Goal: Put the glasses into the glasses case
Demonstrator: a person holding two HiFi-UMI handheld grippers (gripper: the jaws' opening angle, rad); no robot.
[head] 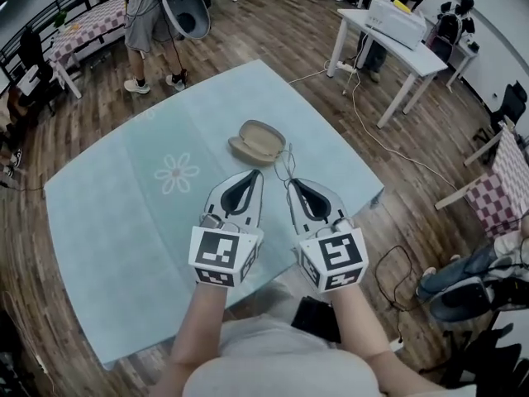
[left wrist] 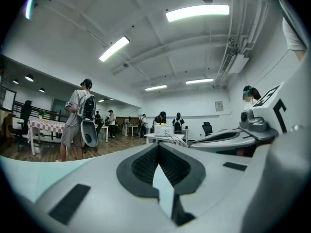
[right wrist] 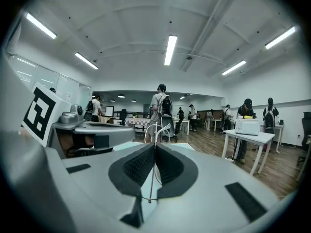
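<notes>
The tan glasses case (head: 258, 141) lies open on the pale blue table (head: 124, 222), just beyond both grippers. Thin wire-framed glasses (head: 286, 165) stick out from the tip of my right gripper (head: 292, 182), which is shut on one temple. That temple runs between the closed jaws in the right gripper view, with the glasses' (right wrist: 158, 129) frame standing past my right gripper's (right wrist: 155, 144) tip. My left gripper (head: 254, 174) is beside it on the left, jaws shut with nothing between them, and shows the same way as the left gripper (left wrist: 158, 145) in its own view. The glasses (left wrist: 175, 138) show there to the right.
A flower print (head: 177, 173) marks the tablecloth left of the grippers. A white table (head: 397, 44) stands at the back right, a checkered table (head: 87, 25) at the back left. A person (head: 145, 19) stands beyond the table. Cables (head: 388, 151) trail on the wooden floor.
</notes>
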